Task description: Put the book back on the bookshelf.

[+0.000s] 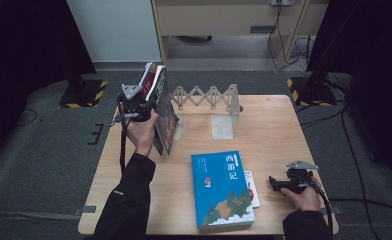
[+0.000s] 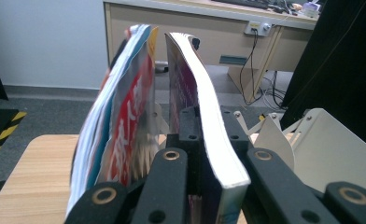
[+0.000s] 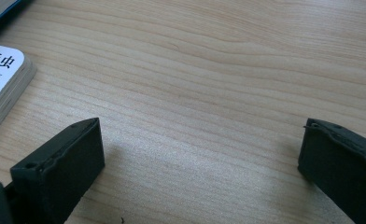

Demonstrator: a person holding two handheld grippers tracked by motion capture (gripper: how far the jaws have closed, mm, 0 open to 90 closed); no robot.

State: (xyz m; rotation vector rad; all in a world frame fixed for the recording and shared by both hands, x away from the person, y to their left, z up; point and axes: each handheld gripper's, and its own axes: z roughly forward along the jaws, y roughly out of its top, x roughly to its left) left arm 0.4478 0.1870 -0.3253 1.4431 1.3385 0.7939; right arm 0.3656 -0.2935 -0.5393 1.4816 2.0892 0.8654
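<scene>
Pale wood-grain table [image 3: 209, 70]; left hand-held gripper [image 2: 204, 140] clamped on floppy book [image 2: 204, 116], right hand-held gripper [image 3: 202, 154] agape.

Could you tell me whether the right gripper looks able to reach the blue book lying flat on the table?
Probably yes: the right gripper is open and empty, the blue book lies just beside it, with only a small white book between.

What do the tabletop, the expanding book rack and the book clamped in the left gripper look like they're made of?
Tabletop: pale wood or wood-look laminate with a matte finish; grain lines run across it. Book rack: probably thin painted sheet metal or stiff plastic, off-white and smooth, with flat end plates and a scissor lattice. Held book: paper, with a glossy printed soft cover; the page block bows where the left gripper clamps it.
</scene>
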